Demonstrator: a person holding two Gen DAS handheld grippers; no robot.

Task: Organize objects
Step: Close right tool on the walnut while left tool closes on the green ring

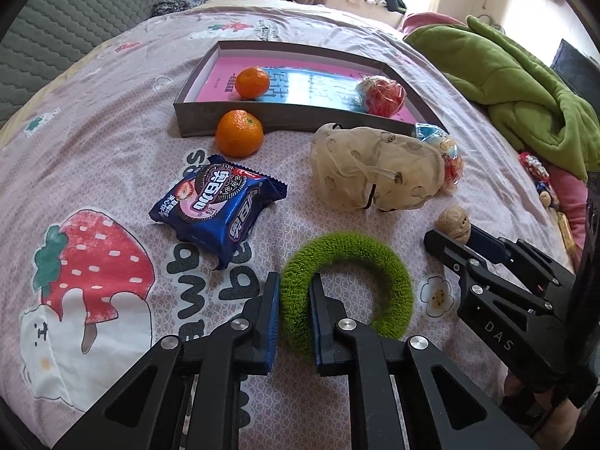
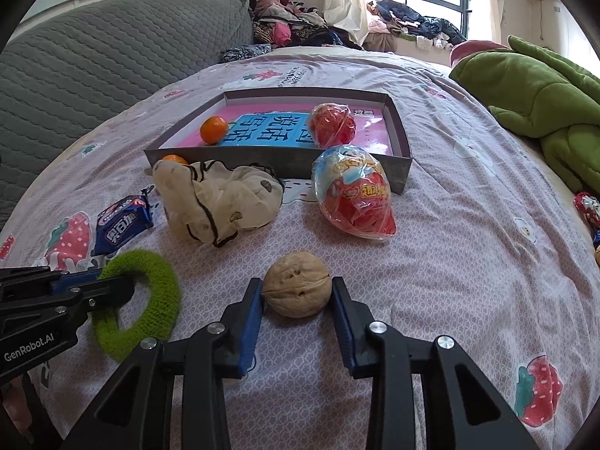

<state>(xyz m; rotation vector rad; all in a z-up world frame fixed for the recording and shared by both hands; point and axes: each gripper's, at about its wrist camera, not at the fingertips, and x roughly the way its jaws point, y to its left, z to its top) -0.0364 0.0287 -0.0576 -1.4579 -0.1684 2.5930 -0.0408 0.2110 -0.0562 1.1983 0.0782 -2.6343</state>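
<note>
A fuzzy green ring lies on the strawberry-print bedsheet, and my left gripper is shut on its near-left band; the same grip shows in the right wrist view on the green ring. A walnut sits on the sheet between the blue pads of my right gripper, which press both its sides. In the left wrist view the right gripper holds the walnut. Beyond them stands a shallow grey box holding a tangerine and a red wrapped egg.
Loose on the sheet lie a second tangerine, a blue cookie pack, a beige spotted cloth scrunchie and another wrapped egg. A green blanket is heaped at the right and a grey quilted cushion rises at the left.
</note>
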